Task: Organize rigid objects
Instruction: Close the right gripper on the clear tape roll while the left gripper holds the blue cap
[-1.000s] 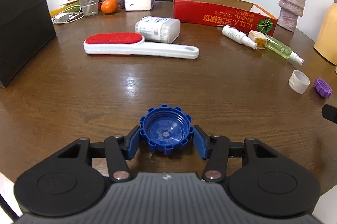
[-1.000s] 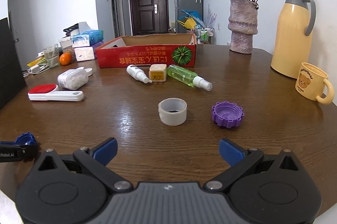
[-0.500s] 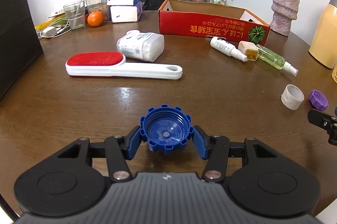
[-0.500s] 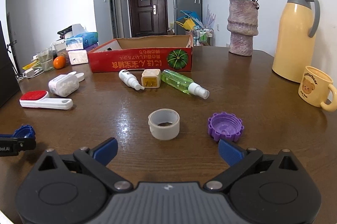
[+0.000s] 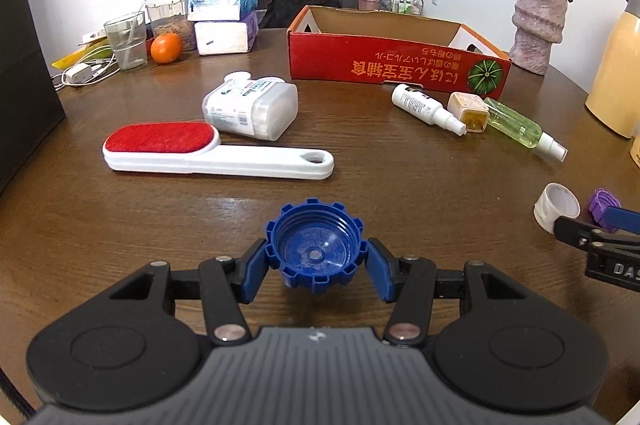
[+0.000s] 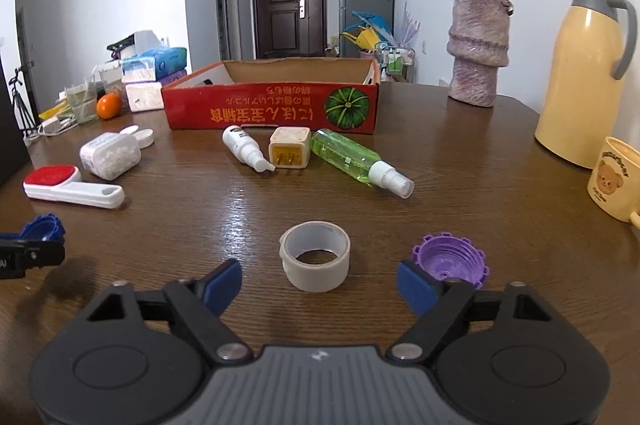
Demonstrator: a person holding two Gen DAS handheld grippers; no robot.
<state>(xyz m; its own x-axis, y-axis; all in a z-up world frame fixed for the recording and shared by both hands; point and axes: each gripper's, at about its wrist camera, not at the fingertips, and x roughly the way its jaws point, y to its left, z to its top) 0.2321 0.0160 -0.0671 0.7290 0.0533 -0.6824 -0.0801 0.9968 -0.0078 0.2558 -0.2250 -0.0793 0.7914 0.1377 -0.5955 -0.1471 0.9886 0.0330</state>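
The blue cap [image 5: 316, 245] sat clamped in the left hand-held gripper [image 5: 316, 265] above the table [image 5: 400, 185]; the right hand-held gripper [image 6: 320, 283], empty, was closing short of the tape roll [image 6: 315, 255]. Both likely go next into the red box [image 5: 396, 65].

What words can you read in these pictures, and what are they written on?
"DAS", cut off at the picture's edge: on the right gripper, its jaws closing, nothing gripped yet.
Orange characters, upside down: on the red cardboard box; I cannot read them for sure.
Small letters over the bear: on the yellow mug, too blurred.
Labels on the white spray bottle and white container: too small.
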